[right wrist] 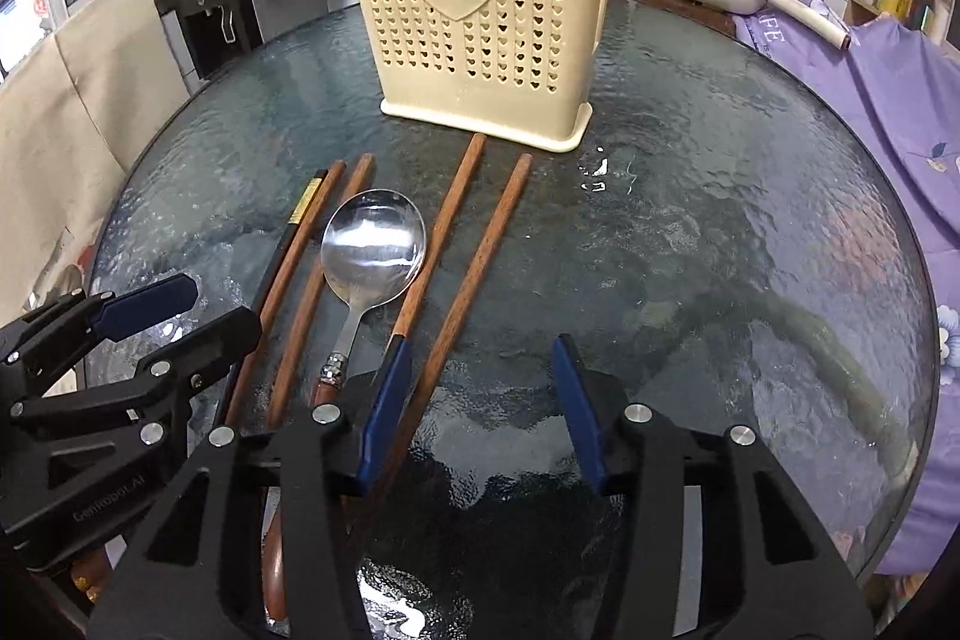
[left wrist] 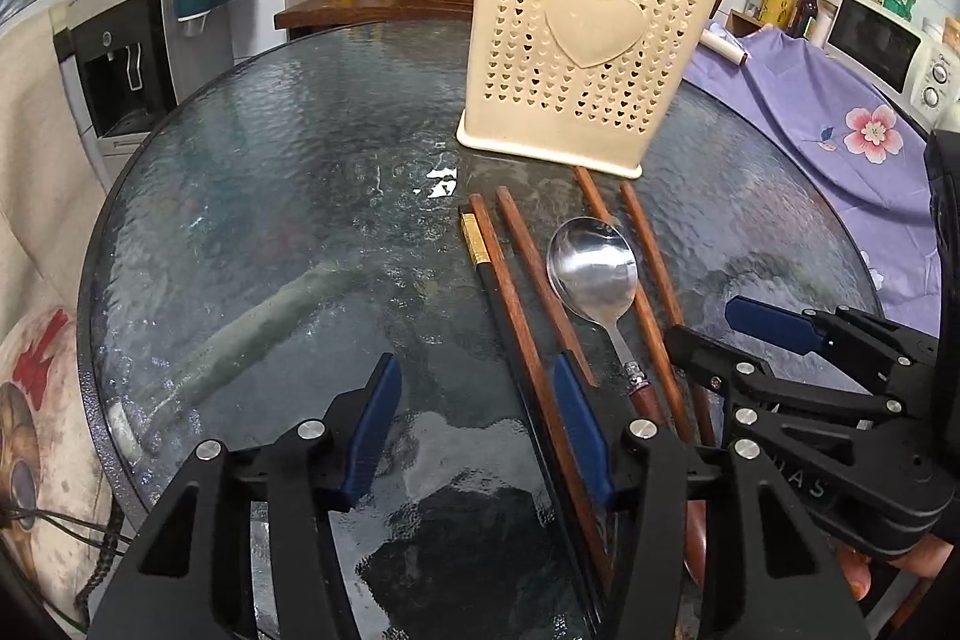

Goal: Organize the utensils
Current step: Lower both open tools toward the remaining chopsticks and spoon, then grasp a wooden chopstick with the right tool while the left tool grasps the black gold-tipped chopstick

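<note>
The left tool [left wrist: 477, 409] fills the bottom of the left wrist view, its blue pads [left wrist: 375, 427] apart with only bare glass between them; its right-hand pad overlaps a brown chopstick [left wrist: 543, 283] in the picture, and whether it touches it I cannot tell. In the right wrist view the right tool [right wrist: 483, 403] sits at the bottom centre, pads [right wrist: 387, 409] also apart, with the lower stretch of one chopstick [right wrist: 477, 268] running between them and no pad visibly pressing on it. Each tool also shows at the lower edge of the other's view.

The utensils lie side by side on the round glass worktop [left wrist: 270, 172], in the middle of each frame, all pointing up the frame toward the holder. There are four brown chopsticks, one black chopstick [left wrist: 480, 250] with a gold band lying against the leftmost brown one, and a steel spoon [left wrist: 591, 274] with a brown handle, bowl up, between the two brown pairs.

The cream holder [left wrist: 591, 46], pierced with small hearts and bearing one large heart, stands upright just beyond the chopstick tips, upper centre. A few utensils already stick out of its top.
</note>
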